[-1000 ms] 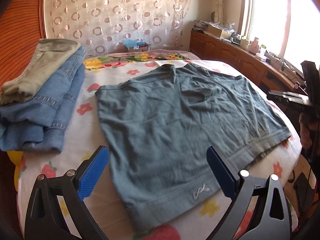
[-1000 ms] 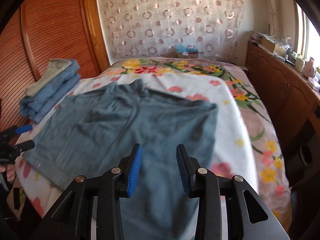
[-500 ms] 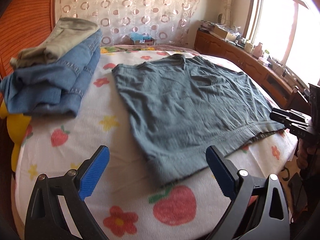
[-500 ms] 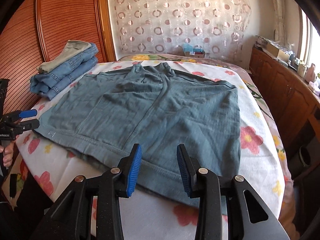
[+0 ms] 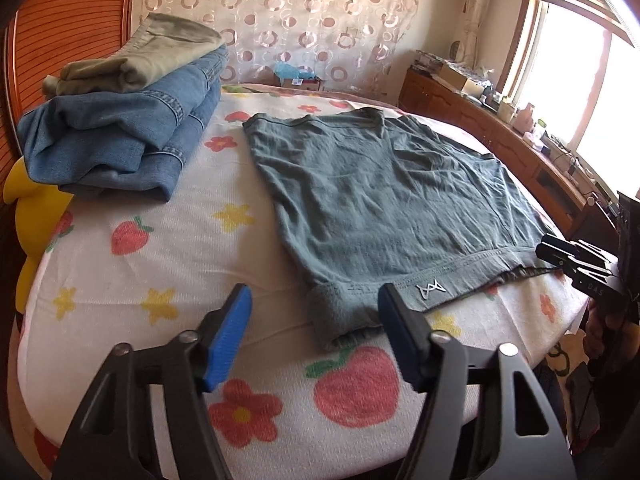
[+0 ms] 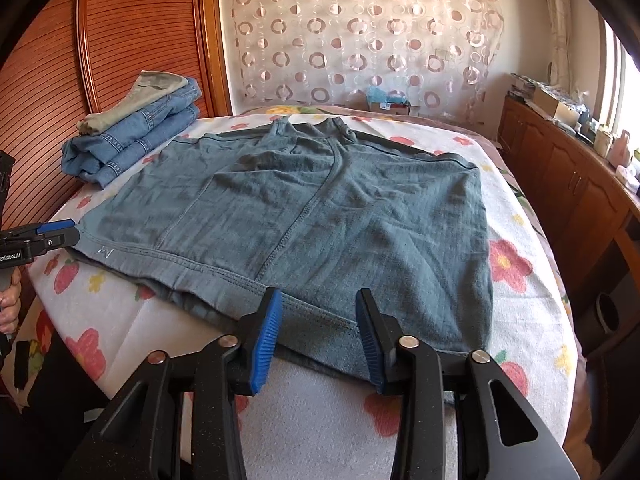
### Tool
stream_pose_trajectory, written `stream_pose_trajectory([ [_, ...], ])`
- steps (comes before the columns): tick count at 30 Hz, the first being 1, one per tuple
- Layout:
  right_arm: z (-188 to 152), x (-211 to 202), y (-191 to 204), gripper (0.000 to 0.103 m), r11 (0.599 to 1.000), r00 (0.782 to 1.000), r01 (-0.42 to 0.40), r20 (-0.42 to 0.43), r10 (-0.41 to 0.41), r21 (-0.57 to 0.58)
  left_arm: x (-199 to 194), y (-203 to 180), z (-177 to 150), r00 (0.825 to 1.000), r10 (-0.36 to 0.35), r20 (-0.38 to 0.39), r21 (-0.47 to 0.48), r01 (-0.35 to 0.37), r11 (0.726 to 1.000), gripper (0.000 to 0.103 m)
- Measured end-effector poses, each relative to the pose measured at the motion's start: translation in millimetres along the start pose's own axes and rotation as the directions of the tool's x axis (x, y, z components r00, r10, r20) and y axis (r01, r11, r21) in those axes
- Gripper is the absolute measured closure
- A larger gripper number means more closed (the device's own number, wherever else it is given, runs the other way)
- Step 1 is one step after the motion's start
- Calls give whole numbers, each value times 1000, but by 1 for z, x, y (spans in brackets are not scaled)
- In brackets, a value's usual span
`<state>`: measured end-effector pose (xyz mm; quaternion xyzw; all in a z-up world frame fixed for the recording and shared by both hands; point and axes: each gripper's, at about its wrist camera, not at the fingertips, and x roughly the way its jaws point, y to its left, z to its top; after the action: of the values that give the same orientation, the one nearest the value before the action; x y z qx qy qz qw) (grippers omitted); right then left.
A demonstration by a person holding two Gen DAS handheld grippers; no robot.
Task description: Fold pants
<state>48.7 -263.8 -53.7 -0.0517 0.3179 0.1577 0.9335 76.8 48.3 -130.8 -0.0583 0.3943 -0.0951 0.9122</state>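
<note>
Grey-green pants (image 5: pixel 384 204) lie spread flat on the flower-print bed; they also show in the right wrist view (image 6: pixel 320 220). My left gripper (image 5: pixel 314 334) is open and empty, its fingers either side of the near hem corner, which is curled under. My right gripper (image 6: pixel 318 334) is open and empty, hovering at the near hem edge. The right gripper also shows at the far right of the left wrist view (image 5: pixel 576 258). The left gripper shows at the left edge of the right wrist view (image 6: pixel 44 236).
A stack of folded blue jeans (image 5: pixel 120 140) with olive pants (image 5: pixel 148 56) on top sits at the bed's left side, also in the right wrist view (image 6: pixel 132 140). A yellow toy (image 5: pixel 32 216) lies at the left edge. A wooden cabinet (image 6: pixel 568 184) runs along the right.
Both grippers have moved closer and lower to the pants' near hem. The left jaws have narrowed somewhat. The hem corner by the left gripper now lies curled under.
</note>
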Motion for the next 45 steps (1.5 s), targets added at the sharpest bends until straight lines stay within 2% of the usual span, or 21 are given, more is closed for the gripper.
stream_pose_trajectory([
  [3,1,1,1,54,1000,1000,-7,4,7,6,1,0,-1,1000,0,-10,-3,0,1000,53],
  [11,1,-1,4,53,1000,1000,10,15,-10,-1,2,-7,-3,1000,-21,-20,16,21,1000,68],
  [13,0,0,3,53,1000,1000,10,11,-10,2,4,-7,-1,999,-31,-30,0,31,1000,81],
  [16,-1,2,2,53,1000,1000,19,4,-19,4,2,-11,4,999,-39,-15,10,39,999,90],
  [23,-3,-1,-5,53,999,1000,20,11,-20,35,-1,-27,19,998,-70,10,49,69,996,94],
  [29,-4,-7,-13,53,998,1000,23,14,-24,51,6,-61,43,990,-139,21,106,136,985,94],
  [40,-11,-28,-29,53,996,998,39,36,-42,76,26,-137,77,967,-255,-21,221,253,942,94],
  [45,-14,-35,-38,53,994,998,49,39,-53,94,28,-166,85,959,-281,-32,266,279,923,94],
])
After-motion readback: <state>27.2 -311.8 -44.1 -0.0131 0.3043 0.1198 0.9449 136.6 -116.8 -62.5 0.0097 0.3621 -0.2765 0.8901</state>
